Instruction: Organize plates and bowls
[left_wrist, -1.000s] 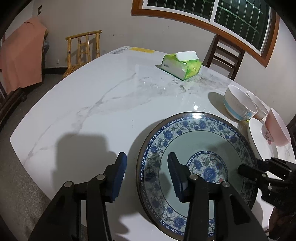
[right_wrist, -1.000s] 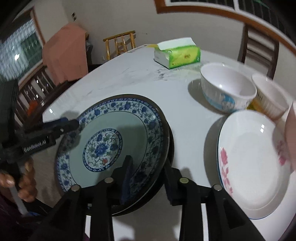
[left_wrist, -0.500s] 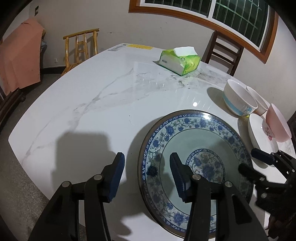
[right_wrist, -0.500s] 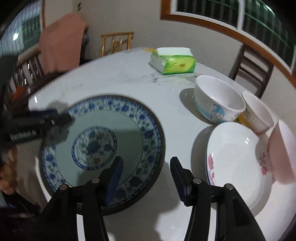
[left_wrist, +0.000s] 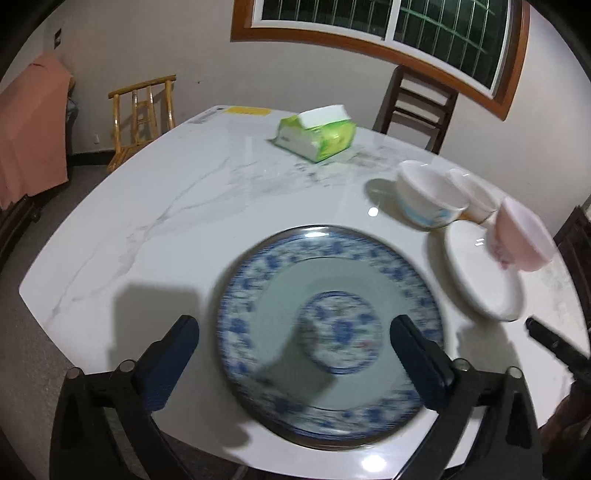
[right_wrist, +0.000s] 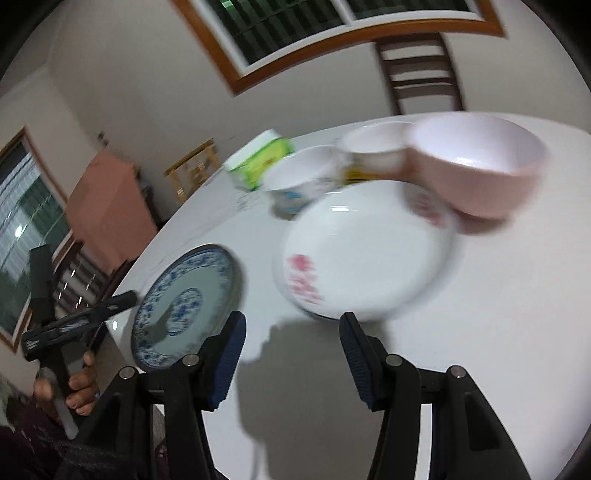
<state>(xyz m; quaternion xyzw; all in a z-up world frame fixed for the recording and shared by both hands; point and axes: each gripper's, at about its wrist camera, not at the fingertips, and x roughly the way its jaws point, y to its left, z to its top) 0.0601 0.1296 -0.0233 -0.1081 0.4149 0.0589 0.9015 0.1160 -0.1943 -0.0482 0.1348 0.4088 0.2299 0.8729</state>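
A blue-and-white patterned plate (left_wrist: 332, 332) lies flat on the marble table (left_wrist: 184, 221) near its front edge. My left gripper (left_wrist: 295, 350) hovers over the plate's near side. Its jaws are opening wide and the pads touch nothing. My right gripper (right_wrist: 291, 354) is open and empty over bare table, just in front of a white plate with pink flowers (right_wrist: 369, 251). A pink bowl (right_wrist: 480, 166) rests tilted on that plate's far edge. Two white bowls (right_wrist: 303, 177) (right_wrist: 373, 151) stand behind it. The blue plate (right_wrist: 188, 302) sits to the left in the right wrist view.
A green tissue pack (left_wrist: 317, 133) lies at the far middle of the table. Wooden chairs (left_wrist: 421, 107) (left_wrist: 144, 107) stand behind the table, and a pink cloth (left_wrist: 29, 133) hangs at the left. A hand (right_wrist: 74, 391) grips the left tool by the table's near edge.
The right gripper opened off the blue plate's rim, rolled and swung right to face the white plate. The left jaws spread wide and drew back and up from the blue plate.
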